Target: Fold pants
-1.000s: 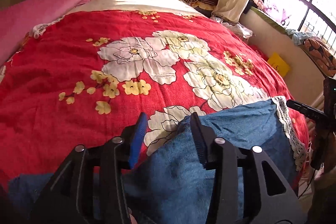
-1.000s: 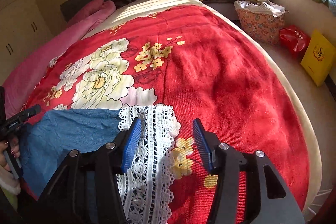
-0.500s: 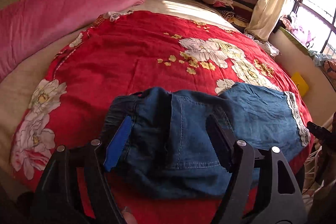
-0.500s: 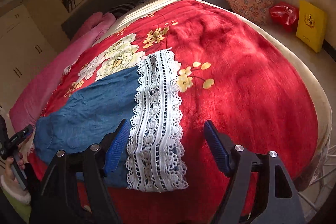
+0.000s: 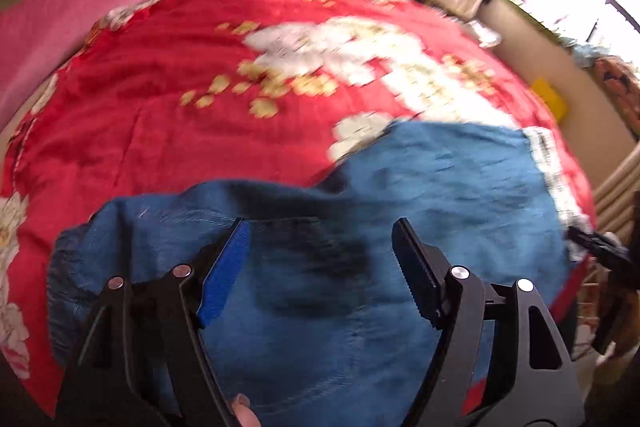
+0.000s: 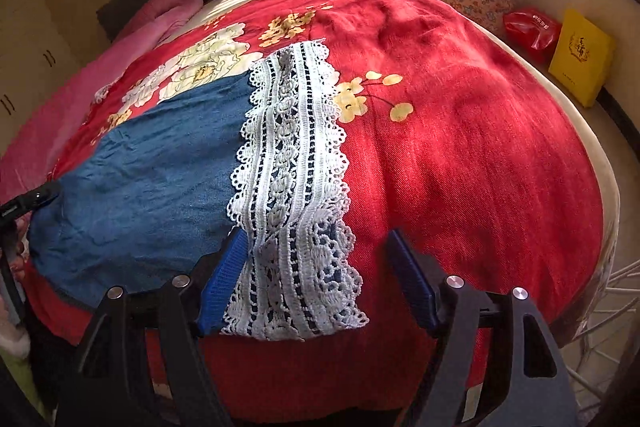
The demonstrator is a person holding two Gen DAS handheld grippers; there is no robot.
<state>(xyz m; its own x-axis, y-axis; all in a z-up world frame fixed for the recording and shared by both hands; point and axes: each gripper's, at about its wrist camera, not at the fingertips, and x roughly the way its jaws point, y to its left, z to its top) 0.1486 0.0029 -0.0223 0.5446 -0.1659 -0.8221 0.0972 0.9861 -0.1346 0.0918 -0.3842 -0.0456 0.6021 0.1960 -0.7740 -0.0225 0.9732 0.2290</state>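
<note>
Pants (image 6: 136, 183) near bed edge; red quilt (image 6: 460, 147) bare beyond lace hem (image 6: 292, 187). Left gripper (image 5: 320, 259), right gripper (image 6: 316, 267) gape, empty. Left view blurred.

Black left gripper (image 5: 320, 267), blue ribbed pads (image 5: 224, 271), silver screws

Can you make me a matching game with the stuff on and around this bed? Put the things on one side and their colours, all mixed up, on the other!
Things:
1. pants
2. lace trim
3. bedspread
4. flat packet on the floor by the wall

Colours:
A. white
B. yellow
C. blue
D. red with flowers

Pairs: 1-C, 2-A, 3-D, 4-B
</note>
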